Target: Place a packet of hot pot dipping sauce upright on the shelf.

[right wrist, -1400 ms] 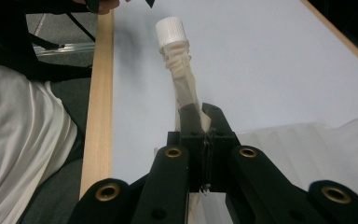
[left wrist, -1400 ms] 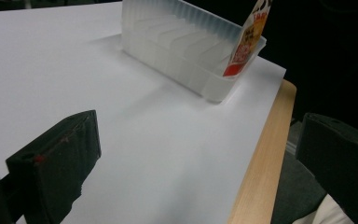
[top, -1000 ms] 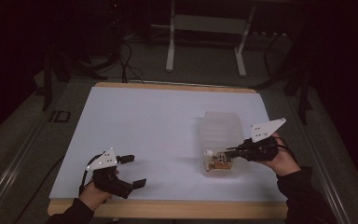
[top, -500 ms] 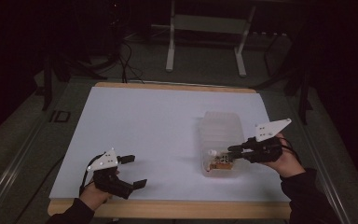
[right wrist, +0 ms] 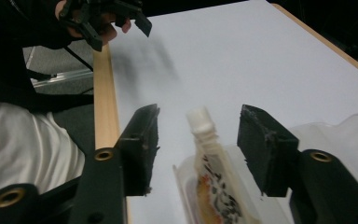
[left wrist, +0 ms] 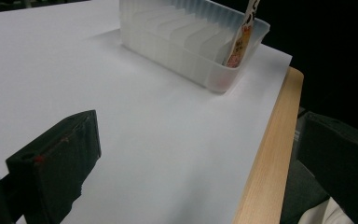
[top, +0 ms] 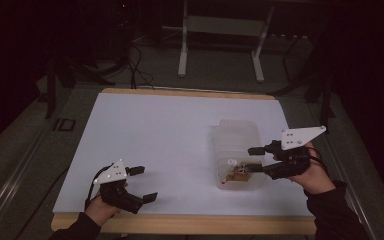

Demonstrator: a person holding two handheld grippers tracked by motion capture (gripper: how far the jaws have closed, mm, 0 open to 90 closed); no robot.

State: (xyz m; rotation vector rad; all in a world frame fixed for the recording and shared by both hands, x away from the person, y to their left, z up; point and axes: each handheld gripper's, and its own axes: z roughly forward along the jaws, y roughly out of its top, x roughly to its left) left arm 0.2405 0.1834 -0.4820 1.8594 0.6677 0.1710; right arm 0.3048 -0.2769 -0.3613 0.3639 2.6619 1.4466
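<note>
A: High view first: the pouch point(top: 238, 172) stands in the near end slot of the clear bin point(top: 237, 150), at the counter's point(top: 170, 135) right side. The right tool point(top: 253, 160) sits just right of it.

B: Holding it?

A: No. Its jaws have just been opening; the right tool view has the pouch's white cap point(right wrist: 200, 122) between them, touching neither pad. I'd judge this the release after slotting it in.

B: Next?

A: Likely lifting the tool clear without knocking the cap, so the pouch stays upright.

B: The left tool point(top: 142, 183)?

A: Wide and empty, resting at the near left edge, well apart from the bin.

B: Anything unclear?

A: The pouch's print is too blurred to read, its bottom is cut off, and the room beyond is dark.
</note>
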